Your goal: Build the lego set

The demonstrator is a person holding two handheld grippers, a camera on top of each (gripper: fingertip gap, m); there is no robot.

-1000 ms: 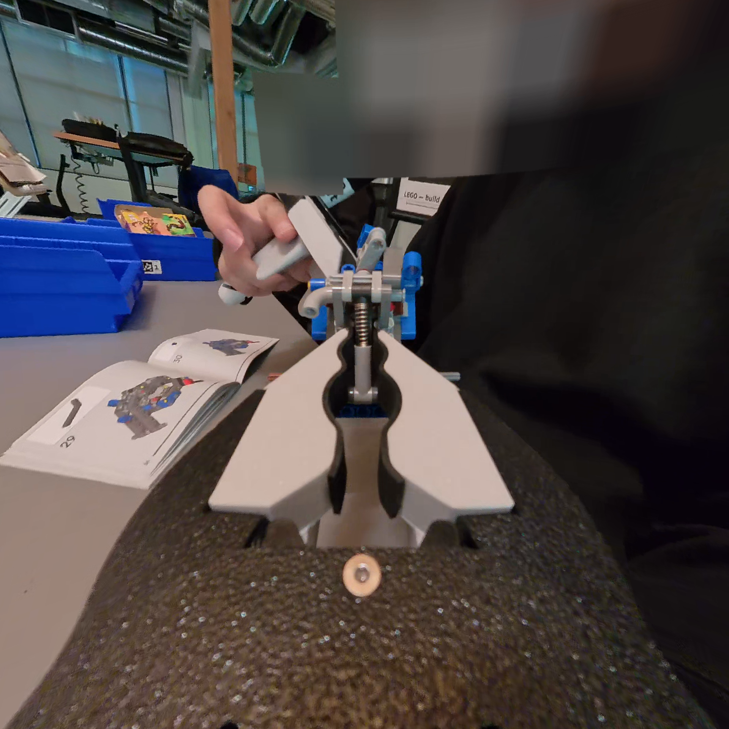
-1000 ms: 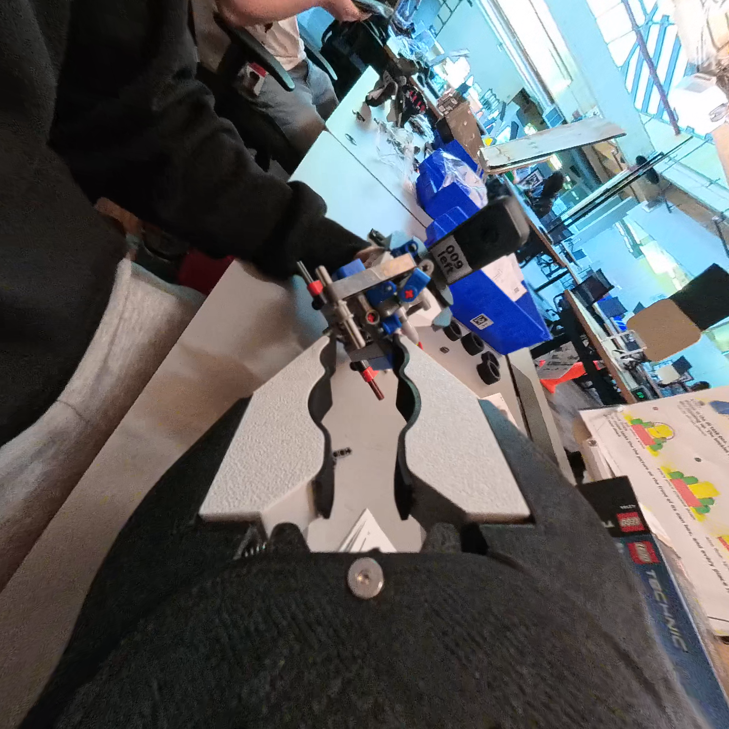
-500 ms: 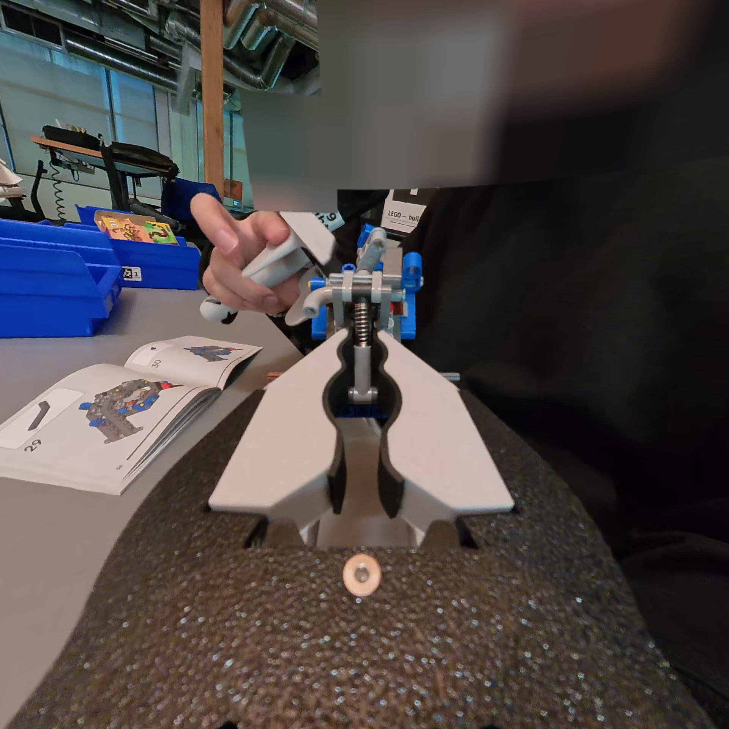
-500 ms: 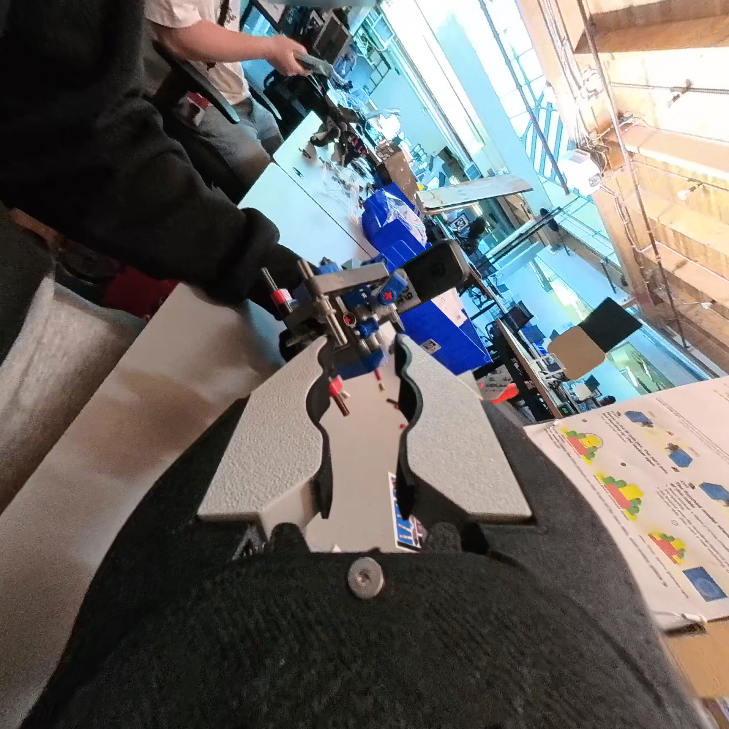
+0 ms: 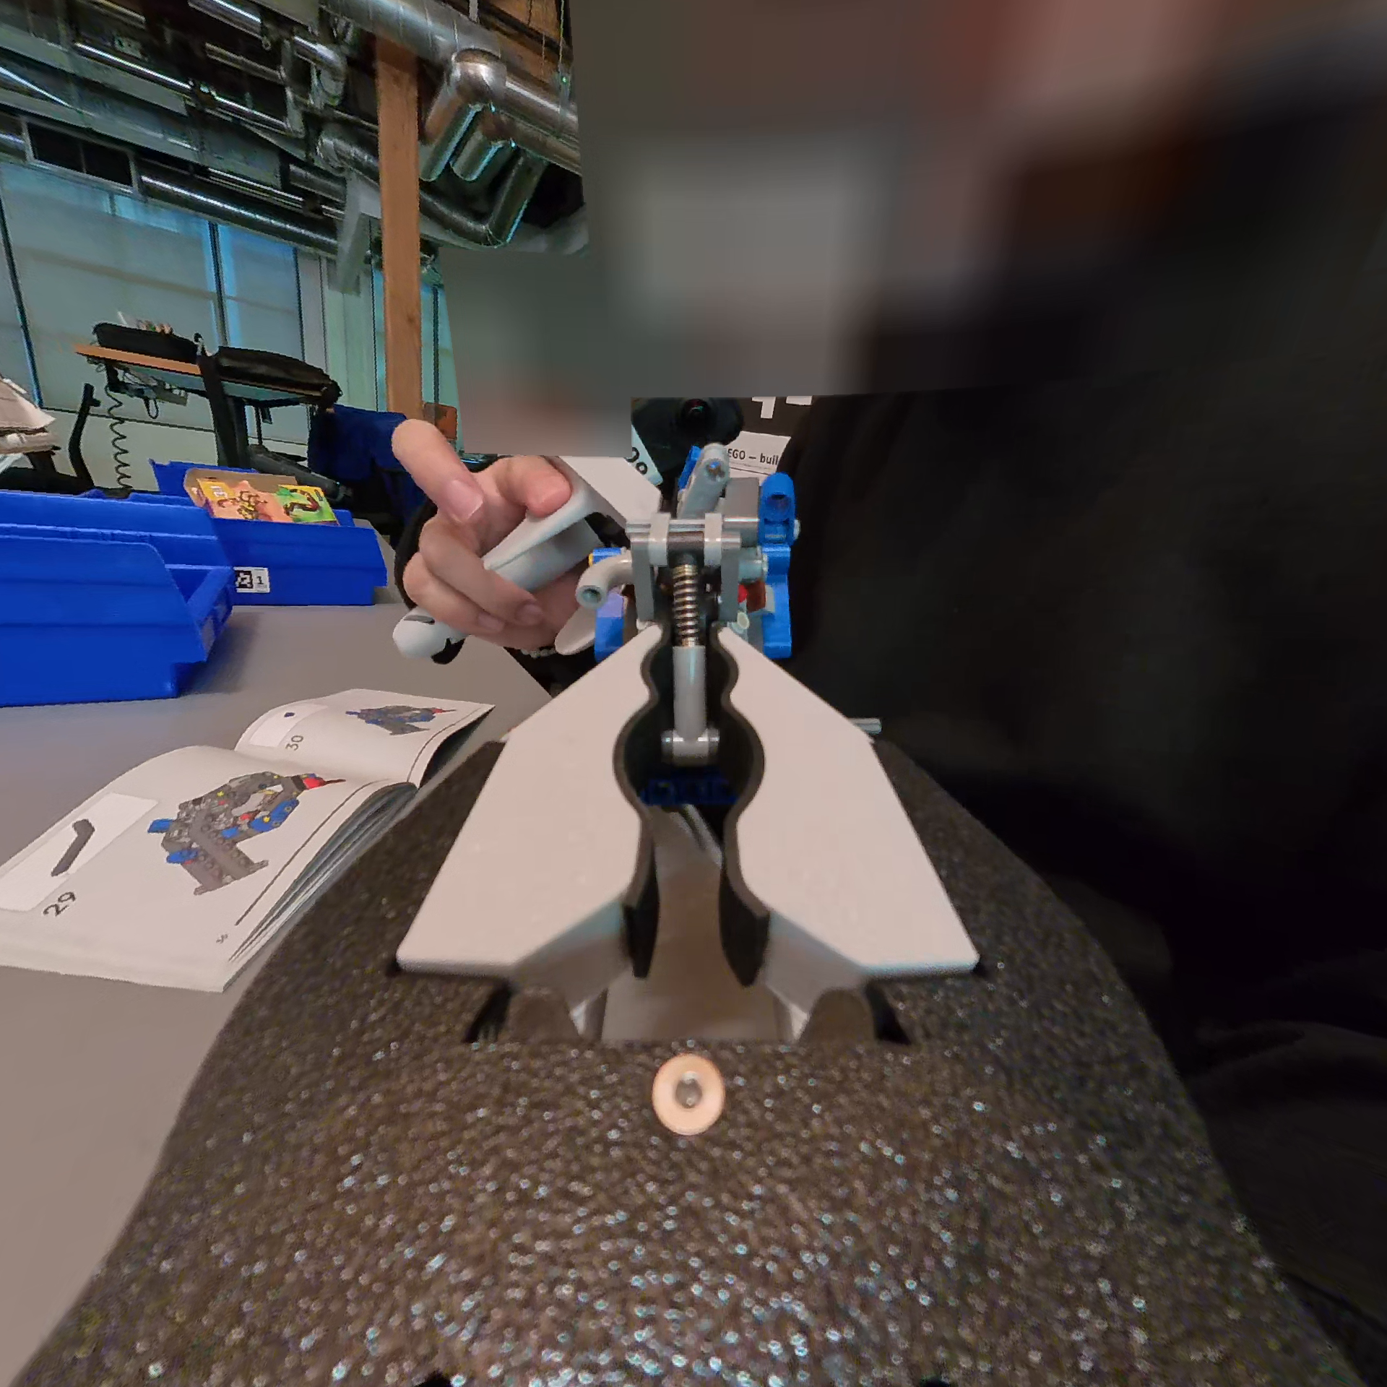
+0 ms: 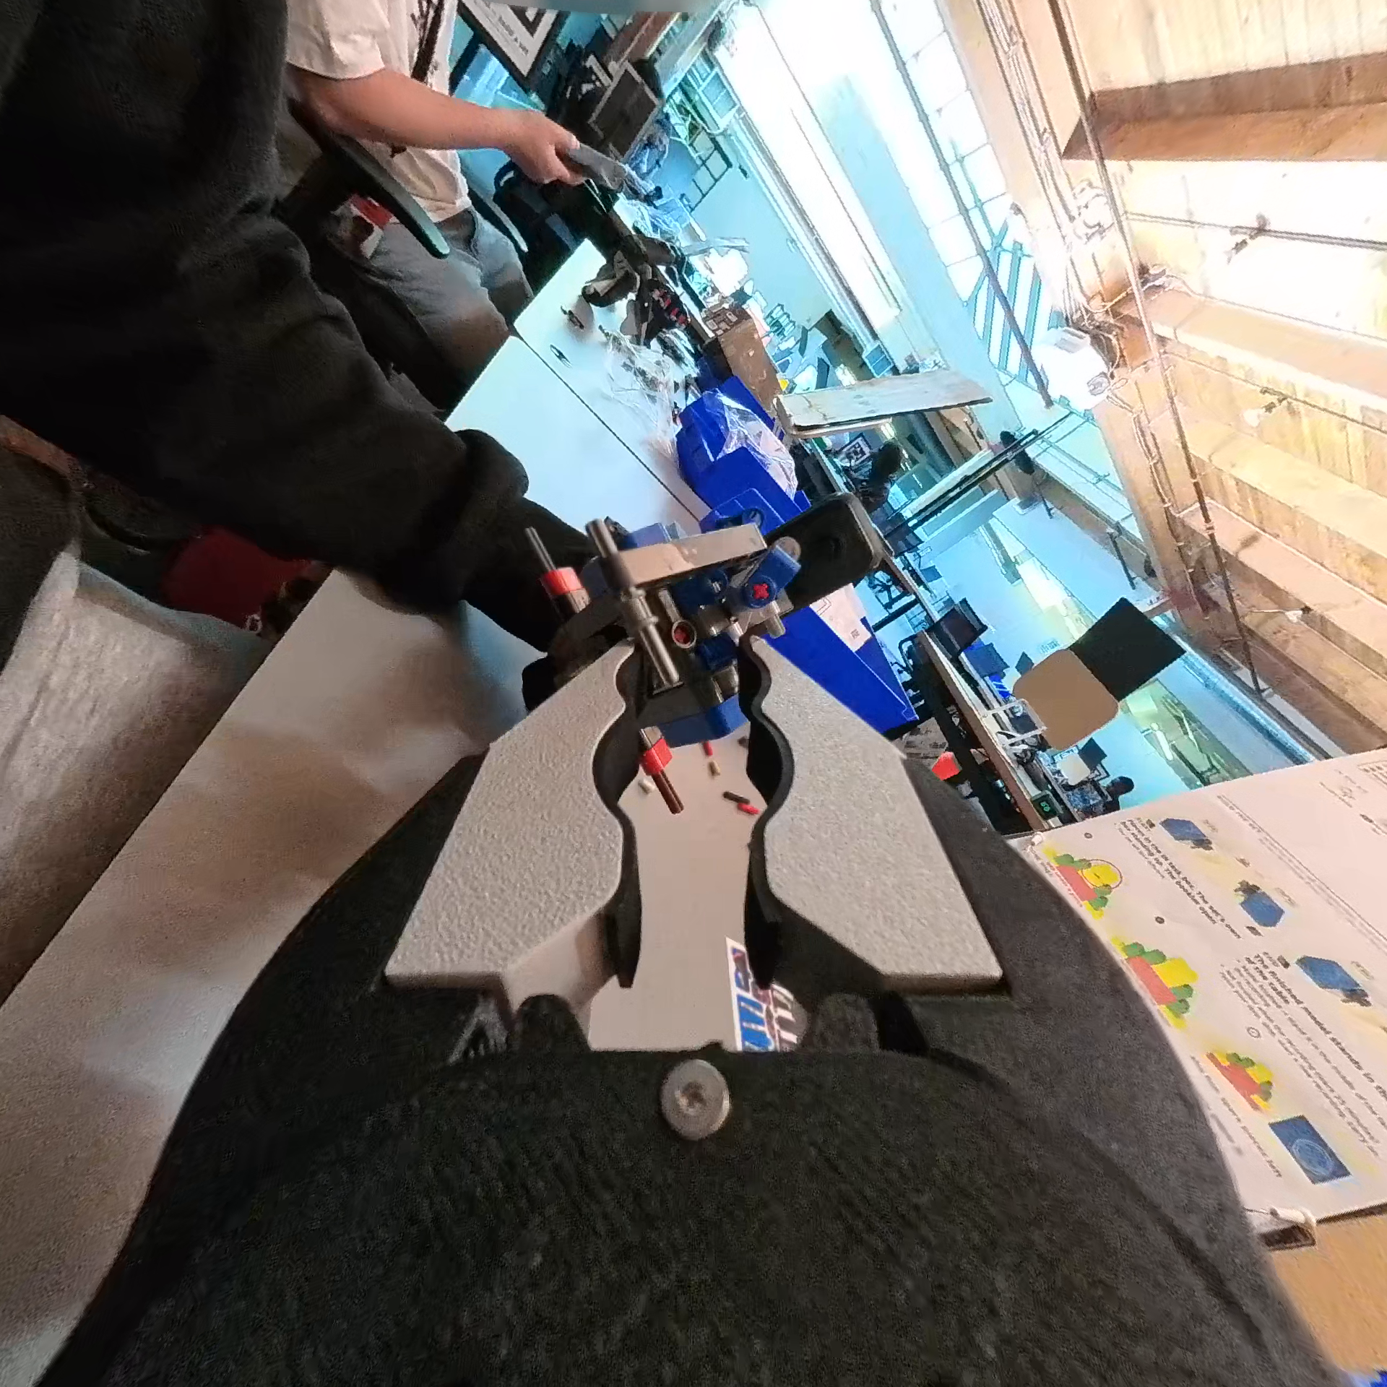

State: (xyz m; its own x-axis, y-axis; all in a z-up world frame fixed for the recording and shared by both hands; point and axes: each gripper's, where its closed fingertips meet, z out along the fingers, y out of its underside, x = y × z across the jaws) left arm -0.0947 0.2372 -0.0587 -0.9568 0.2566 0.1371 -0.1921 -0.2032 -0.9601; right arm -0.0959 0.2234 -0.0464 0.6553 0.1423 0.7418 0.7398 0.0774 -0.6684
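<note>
Left gripper point(image 5: 689, 645): fingers nearly closed, clamping the grey shock-absorber strut of the blue-and-grey Technic model point(image 5: 694, 570), which is held in the air above the grey table point(image 5: 112, 1051). Right gripper point(image 6: 690, 660): fingers partly open around the model point(image 6: 690, 600); contact cannot be determined. Left of the left gripper lies an open instruction booklet point(image 5: 188, 825); blue bins point(image 5: 97, 608) stand far left. Loose pins point(image 6: 732, 795) lie beneath. A printed sheet point(image 6: 1238, 976) borders the right.
</note>
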